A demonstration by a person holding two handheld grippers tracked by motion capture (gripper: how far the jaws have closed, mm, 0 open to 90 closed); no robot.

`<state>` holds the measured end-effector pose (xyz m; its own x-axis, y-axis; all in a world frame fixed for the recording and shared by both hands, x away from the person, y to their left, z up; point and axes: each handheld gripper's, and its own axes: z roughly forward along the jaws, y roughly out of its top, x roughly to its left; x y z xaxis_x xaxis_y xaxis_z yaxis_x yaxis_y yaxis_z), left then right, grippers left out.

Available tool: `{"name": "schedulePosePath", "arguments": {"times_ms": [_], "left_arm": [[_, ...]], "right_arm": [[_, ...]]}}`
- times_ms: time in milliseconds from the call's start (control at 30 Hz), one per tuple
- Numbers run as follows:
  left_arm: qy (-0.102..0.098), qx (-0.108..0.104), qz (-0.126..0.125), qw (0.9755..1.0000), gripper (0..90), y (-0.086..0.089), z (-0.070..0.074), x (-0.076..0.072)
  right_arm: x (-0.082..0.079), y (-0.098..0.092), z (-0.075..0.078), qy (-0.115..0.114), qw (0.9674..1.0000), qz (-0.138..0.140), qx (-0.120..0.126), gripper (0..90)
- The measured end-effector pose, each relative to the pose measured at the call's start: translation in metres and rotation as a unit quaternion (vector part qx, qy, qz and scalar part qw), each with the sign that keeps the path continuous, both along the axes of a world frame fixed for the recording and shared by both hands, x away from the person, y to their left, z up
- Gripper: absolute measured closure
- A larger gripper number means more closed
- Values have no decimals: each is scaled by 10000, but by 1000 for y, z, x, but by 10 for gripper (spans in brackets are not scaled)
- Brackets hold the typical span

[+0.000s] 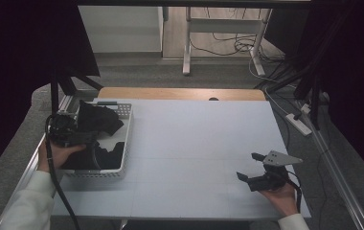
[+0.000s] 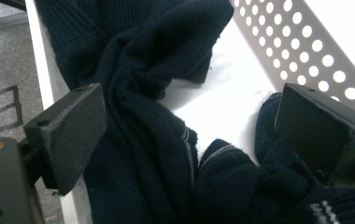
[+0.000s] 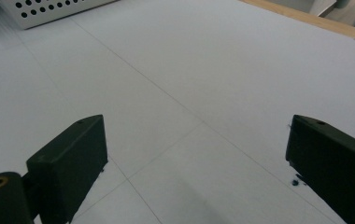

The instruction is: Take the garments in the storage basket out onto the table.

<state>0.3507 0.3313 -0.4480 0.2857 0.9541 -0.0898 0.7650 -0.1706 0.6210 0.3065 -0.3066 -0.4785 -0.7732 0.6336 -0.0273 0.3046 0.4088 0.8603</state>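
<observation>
Tongs gape wide around dark socks, their toes buried in the basket.

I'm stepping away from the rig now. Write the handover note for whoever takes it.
Left gripper: open, fingers on either side of the dark socks in the white perforated basket at the table's left. Nothing is clamped.
Right gripper: open, holding nothing, over the bare table at right.
Done: no sock is out on the table.
Left: probably close on a sock and lift it out.
</observation>
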Motion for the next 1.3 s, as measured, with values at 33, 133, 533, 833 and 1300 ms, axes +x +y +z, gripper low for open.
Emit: {"name": "schedulePosePath", "arguments": {"times_ms": [33, 133, 533, 833, 1300], "left_arm": [[27, 32, -18, 10000, 92, 0, 0, -1], [129, 60, -88, 9999, 92, 4, -1, -5], [581, 145, -494, 9970, 83, 13, -4, -21], [840, 190, -768, 9933, 72, 14, -9, -29], [932, 250, -1059, 9897, 76, 10, -6, -42]], "right_arm": [[0, 0, 0, 3, 10000, 0, 2, 54], [0, 0, 0, 4, 10000, 0, 5, 54], [0, 0, 0, 19, 10000, 21, 9, 54], [-1, 1, -1, 23, 10000, 18, -8, 54], [0, 1, -3, 41, 10000, 28, -5, 54]]}}
